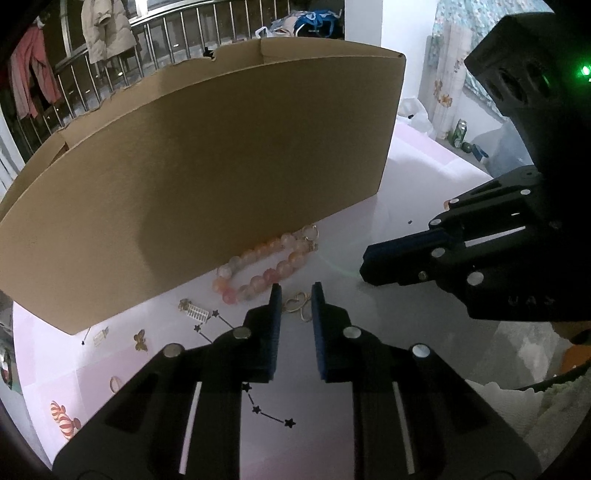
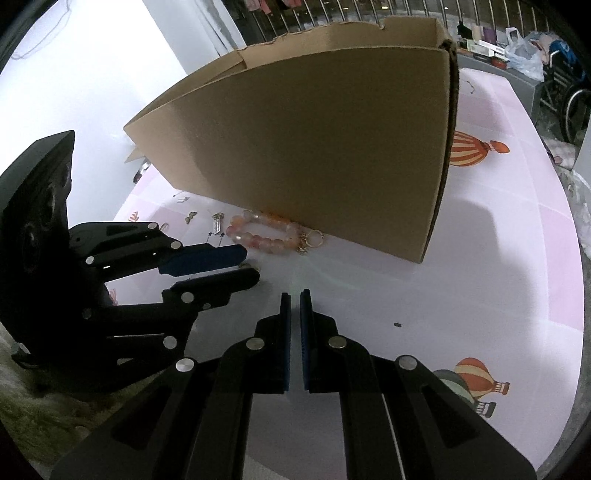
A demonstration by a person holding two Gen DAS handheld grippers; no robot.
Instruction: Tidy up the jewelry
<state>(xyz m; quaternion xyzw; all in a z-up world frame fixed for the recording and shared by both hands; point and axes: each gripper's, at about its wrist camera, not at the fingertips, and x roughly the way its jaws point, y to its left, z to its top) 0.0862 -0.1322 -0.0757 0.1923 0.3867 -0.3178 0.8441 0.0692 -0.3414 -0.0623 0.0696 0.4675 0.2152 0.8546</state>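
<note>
Straddling a small gold ring piece (image 1: 297,306), the left gripper (image 1: 295,291) stands narrowly parted, pads apparently not pressing it. Right gripper (image 2: 294,295): jaws nearly together, empty. Beyond lies a pink beaded bracelet (image 1: 264,269) against a cardboard box (image 1: 207,177), on a pale pink surface (image 2: 517,258) printed with balloons. Behind, a metal railing (image 1: 155,51) and hanging clothes (image 1: 105,27).

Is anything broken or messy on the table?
Yes. The cardboard box has a ragged, torn top edge. Small jewelry lies scattered loose on the table beside it: a pink bead bracelet against the box wall, gold earrings, and tiny pieces further left.
</note>
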